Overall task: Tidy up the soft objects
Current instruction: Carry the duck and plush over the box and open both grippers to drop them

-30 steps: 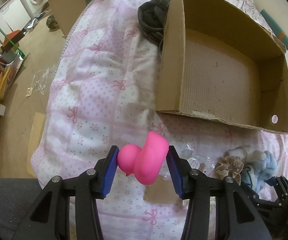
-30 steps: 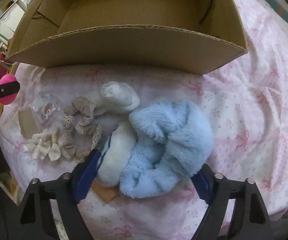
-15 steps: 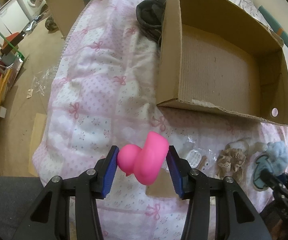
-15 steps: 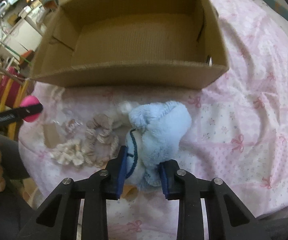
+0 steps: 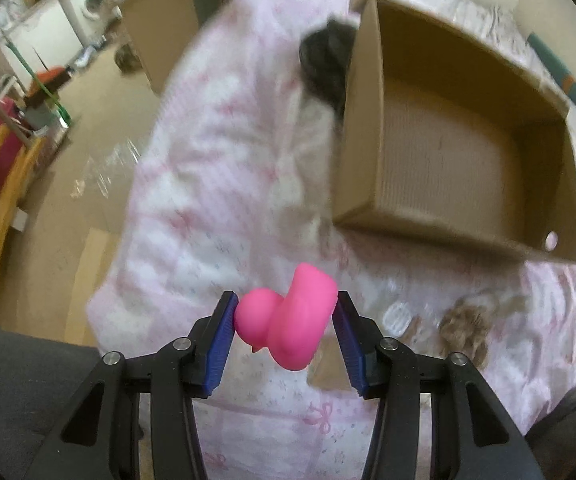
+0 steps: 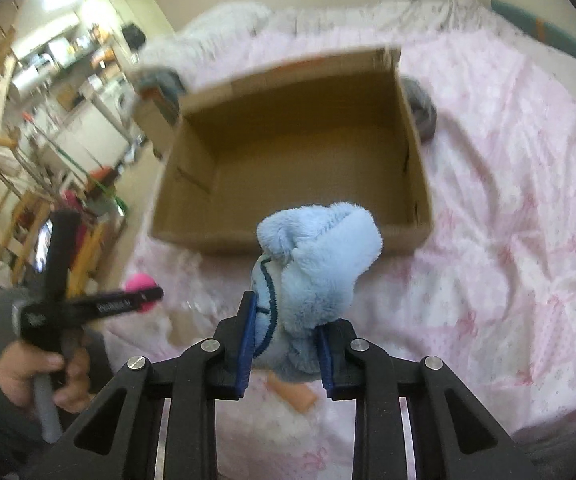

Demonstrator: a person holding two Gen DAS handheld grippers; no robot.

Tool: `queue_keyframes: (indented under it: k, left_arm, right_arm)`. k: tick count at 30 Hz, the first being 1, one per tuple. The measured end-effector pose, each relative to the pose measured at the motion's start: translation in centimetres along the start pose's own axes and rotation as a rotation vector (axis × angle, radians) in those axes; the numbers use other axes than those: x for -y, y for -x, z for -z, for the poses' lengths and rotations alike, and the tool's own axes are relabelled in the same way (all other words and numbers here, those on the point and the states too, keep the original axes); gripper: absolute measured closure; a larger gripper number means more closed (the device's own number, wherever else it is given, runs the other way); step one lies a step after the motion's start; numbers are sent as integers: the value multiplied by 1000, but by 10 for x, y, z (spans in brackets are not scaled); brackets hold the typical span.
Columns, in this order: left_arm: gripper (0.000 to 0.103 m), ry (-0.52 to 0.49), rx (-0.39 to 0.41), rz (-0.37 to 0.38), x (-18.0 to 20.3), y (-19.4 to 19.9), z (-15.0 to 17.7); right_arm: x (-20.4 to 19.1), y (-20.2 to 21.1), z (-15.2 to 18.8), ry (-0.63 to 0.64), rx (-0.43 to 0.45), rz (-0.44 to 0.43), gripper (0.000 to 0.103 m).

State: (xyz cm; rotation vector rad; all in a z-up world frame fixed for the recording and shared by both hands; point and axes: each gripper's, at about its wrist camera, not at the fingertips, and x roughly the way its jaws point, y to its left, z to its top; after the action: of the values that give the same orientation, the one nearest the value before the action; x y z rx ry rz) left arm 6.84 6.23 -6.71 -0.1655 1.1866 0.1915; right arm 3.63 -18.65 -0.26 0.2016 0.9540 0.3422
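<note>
My left gripper is shut on a pink rubber duck and holds it above the pink bed cover, short of the box. My right gripper is shut on a fluffy light blue plush toy, lifted off the bed in front of the open cardboard box. The box is empty and also shows in the left wrist view. A beige scrunchie lies on the cover near the box. The left gripper with the duck shows at the left of the right wrist view.
A dark garment lies against the box's far left side. A small clear plastic packet and a brown card piece lie on the cover. The bed edge drops to the floor on the left, with shelves and a washing machine beyond.
My right gripper has closed on the blue plush and lifted it off the bed, up toward the box. My left gripper has kept the duck and risen a little.
</note>
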Motion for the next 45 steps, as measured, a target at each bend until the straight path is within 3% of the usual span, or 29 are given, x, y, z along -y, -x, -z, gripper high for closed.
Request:
queue_keyframes:
  k: [4,7,16,21,28,32,40,45]
  left_arm:
    - [58,-36,205,-20,11,44,-8]
    - [58,-74,331,9,23,71,-25]
    - [58,-317,435,61,72,72,-72]
    - [58,-342,392,131,82,41,-67]
    - [62,-357,337,134,95,17,-68]
    - [77,-325,284,182,90,9,-67]
    - [77,-257,227,195,81,3,-70]
    - [67,-266,213,200,82,2,-70]
  right_arm:
    - [1,24,-16,0,128,-31,74]
    - [4,29,-31,-42,193,-71,74]
    - [7,-10,-79,5,207,-68,74]
    - [17,-39,-77,4,172,-26,73]
    - [30,-63,-67,-29,85,9,72]
    - [29,-73,-63,-22,46,19,72]
    - [24,-80,-60,-10,16,23,70]
    - [24,-81,-59,-12,6,23,68]
